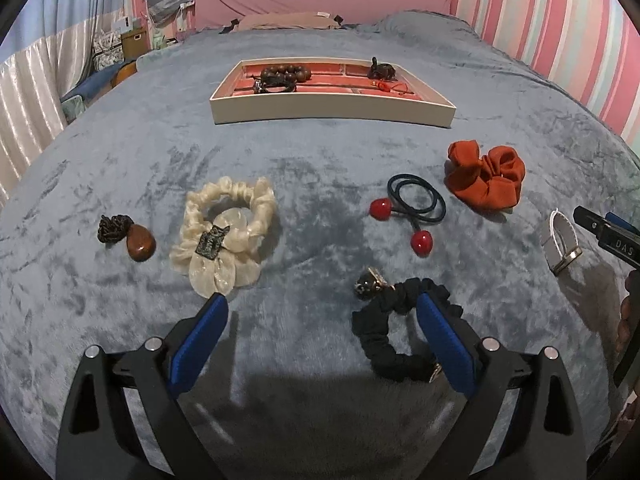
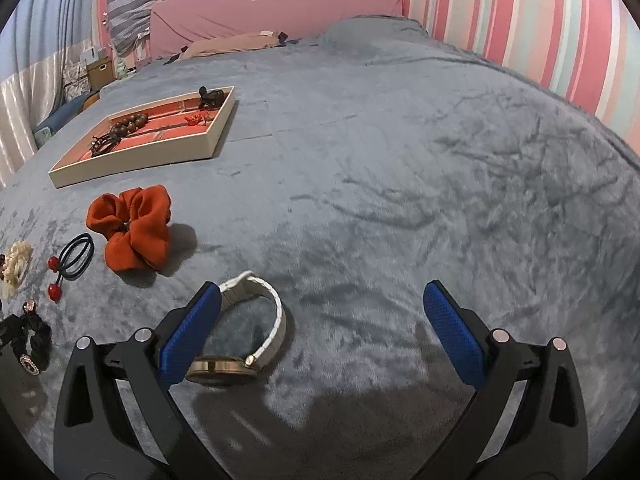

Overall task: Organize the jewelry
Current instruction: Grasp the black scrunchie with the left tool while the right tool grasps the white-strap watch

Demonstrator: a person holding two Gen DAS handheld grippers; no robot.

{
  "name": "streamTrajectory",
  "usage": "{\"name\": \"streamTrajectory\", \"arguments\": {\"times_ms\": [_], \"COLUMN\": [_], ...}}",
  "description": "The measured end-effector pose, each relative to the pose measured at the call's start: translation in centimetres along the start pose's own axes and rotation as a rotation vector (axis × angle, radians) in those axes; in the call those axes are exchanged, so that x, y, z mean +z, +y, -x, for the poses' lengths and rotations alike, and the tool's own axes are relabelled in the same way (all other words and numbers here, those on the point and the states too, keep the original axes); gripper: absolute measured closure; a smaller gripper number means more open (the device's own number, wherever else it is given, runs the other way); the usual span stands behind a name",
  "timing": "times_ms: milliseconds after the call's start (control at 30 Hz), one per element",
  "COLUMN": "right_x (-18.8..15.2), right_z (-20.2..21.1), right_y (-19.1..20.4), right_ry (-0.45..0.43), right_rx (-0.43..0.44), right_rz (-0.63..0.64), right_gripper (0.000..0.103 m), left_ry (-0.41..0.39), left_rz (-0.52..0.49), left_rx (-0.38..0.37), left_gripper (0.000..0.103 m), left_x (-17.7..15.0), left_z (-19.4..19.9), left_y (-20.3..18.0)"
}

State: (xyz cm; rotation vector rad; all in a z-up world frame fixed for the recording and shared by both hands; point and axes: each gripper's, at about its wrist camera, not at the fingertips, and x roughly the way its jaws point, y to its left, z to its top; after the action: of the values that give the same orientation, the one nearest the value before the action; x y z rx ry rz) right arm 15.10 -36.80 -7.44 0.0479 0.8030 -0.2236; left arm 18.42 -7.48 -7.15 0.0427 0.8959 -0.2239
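Velvet blue blanket (image 1: 320,152) carries ruffled orange scrunchie (image 1: 486,178), glossy cherry tie (image 1: 416,210); left gripper (image 1: 322,322) and right gripper (image 2: 322,310) both spread, empty

The tray (image 1: 332,114) lies far back on the bed (image 1: 320,160), beads (image 1: 280,74) in its left part; nearer, left to right: pendant (image 1: 138,242), flower scrunchie (image 1: 224,232), hair tie (image 1: 416,200), scrunchie (image 1: 486,178), watch (image 1: 562,242).
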Motion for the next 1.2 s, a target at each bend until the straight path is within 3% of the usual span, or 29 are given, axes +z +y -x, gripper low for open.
{"name": "streamTrajectory", "arguments": {"times_ms": [467, 567, 767, 1000, 1067, 1200], "right_x": [-0.4, -0.4, -0.4, -0.2, -0.1, -0.1], "right_z": [-2.9, -3.3, -4.0, -4.4, -4.5, -4.6], "right_y": [-0.4, -0.4, -0.1, 0.3, 0.5, 0.9], "right_ry": [0.095, 0.109, 0.125, 0.135, 0.138, 0.140], "right_rx": [0.046, 0.051, 0.060, 0.073, 0.083, 0.111], "right_rz": [-0.043, -0.048, -0.050, -0.044, -0.042, -0.041], "right_gripper": [0.034, 0.039, 0.045, 0.055, 0.062, 0.073], "left_ry": [-0.008, 0.007, 0.025, 0.031, 0.029, 0.024], "left_rz": [-0.022, -0.032, -0.051, -0.071, -0.077, -0.080], "left_rx": [-0.042, -0.066, -0.057, -0.073, -0.081, -0.090], "left_gripper": [0.012, 0.026, 0.030, 0.066, 0.075, 0.081], "left_x": [-0.7, -0.7, -0.7, -0.2, -0.1, -0.1], "left_z": [-0.3, -0.7, -1.3, -1.8, -1.8, -1.7], "left_y": [-0.4, -0.5, -1.0, -1.4, -1.6, -1.7]}}
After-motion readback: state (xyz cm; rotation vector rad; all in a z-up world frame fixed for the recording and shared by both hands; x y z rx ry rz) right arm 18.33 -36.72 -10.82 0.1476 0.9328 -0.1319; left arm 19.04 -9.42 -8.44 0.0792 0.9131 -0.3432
